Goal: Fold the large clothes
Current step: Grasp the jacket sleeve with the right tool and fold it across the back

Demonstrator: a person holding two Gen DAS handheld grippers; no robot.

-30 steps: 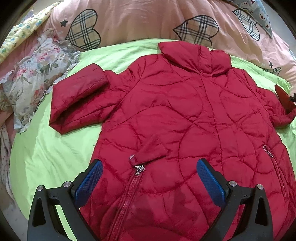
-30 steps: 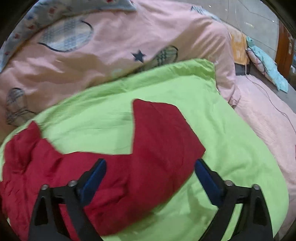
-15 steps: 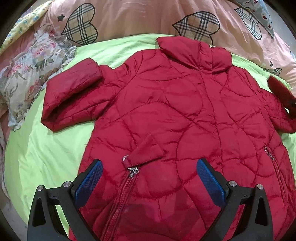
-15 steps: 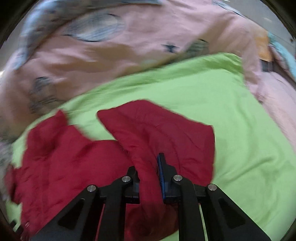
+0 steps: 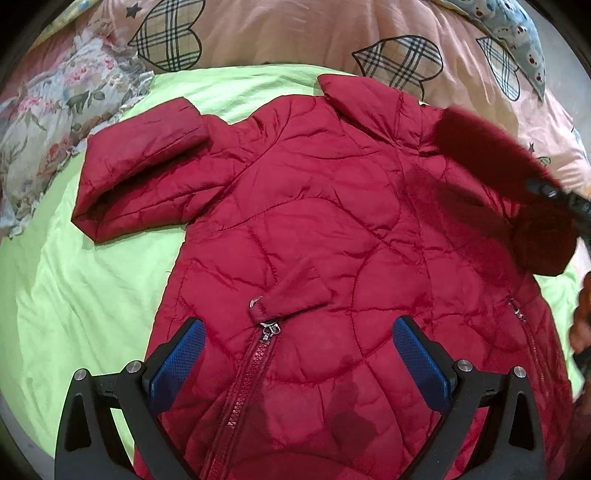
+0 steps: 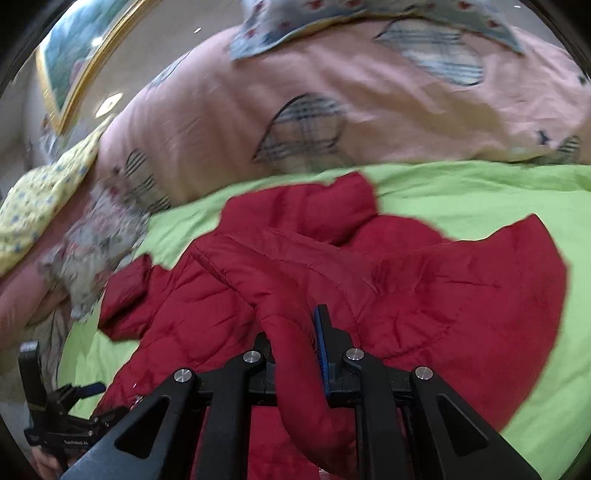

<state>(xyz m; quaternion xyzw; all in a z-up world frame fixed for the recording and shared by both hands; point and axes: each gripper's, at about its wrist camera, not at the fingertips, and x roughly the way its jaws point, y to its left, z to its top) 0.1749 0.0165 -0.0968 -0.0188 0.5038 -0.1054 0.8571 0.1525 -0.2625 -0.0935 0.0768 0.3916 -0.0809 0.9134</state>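
Observation:
A red quilted jacket (image 5: 314,221) lies front-up on the green bed cover (image 5: 81,288), collar toward the pillows, zipper partly open. Its left sleeve (image 5: 144,155) lies spread to the side. My left gripper (image 5: 295,354) is open and empty, hovering over the jacket's lower front near the zipper pull. My right gripper (image 6: 295,343) is shut on the jacket's right sleeve (image 6: 424,295) and holds it lifted over the jacket body. In the left wrist view that raised sleeve (image 5: 491,166) and the right gripper show blurred at the upper right.
A pink duvet with plaid hearts (image 5: 295,33) is piled behind the jacket. A floral cloth (image 5: 55,107) lies at the left of the bed. A framed picture (image 6: 81,48) hangs on the wall. The left gripper (image 6: 59,424) shows at the right wrist view's lower left.
My right gripper closed on the right sleeve and has swung it up and inward over the jacket. My left gripper has stayed open and drifted slightly over the jacket front.

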